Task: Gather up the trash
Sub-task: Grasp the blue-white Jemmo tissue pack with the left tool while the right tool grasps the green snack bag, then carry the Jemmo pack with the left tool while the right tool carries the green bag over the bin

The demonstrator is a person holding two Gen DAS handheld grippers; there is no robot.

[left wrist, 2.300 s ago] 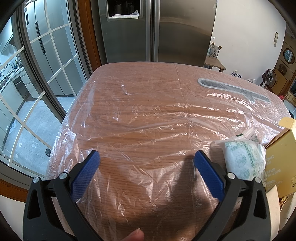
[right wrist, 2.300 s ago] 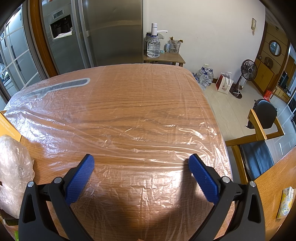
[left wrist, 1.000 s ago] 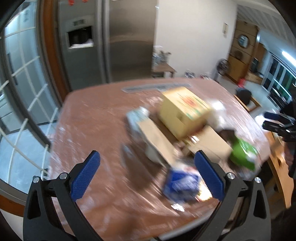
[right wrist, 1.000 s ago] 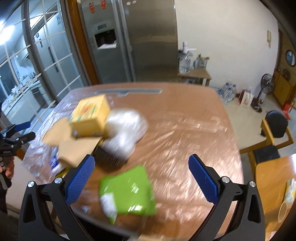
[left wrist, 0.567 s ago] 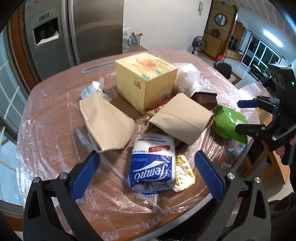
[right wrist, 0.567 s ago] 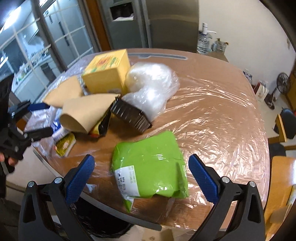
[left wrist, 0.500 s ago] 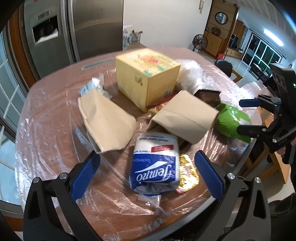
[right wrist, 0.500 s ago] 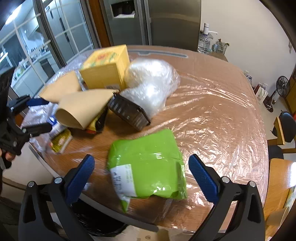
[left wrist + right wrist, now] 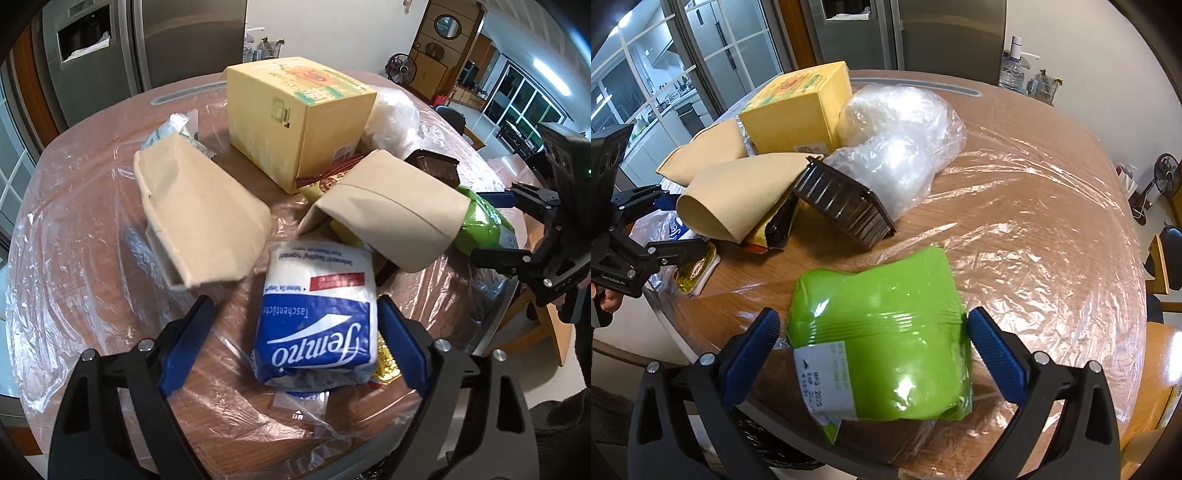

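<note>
The surface was a round wooden top wrapped in clear plastic film, probably to keep it clean under the litter, and the trash sat bunched toward the edge nearest you, within reach of both tools. The yellow carton stood tallest at the back of the heap, with a bundle of clear plastic bags slumped against its side and a dark ribbed tray tipped up on the bags. Two brown paper sleeves lay in front, one propped over a yellow wrapper. You held your right hand-held gripper wide open around the green pouch, a blue pad on each side and neither clearly pressing it, which looked like lining up a grasp. Your left hand-held gripper was likewise spread wide around the blue-and-white tissue pack, its pads close beside the pack without squeezing. Both packs lay near the rim, just above what seemed a dark bin bag below, so I judged a short lift would drop them in. A small gold packet lay beside the tissue pack.
</note>
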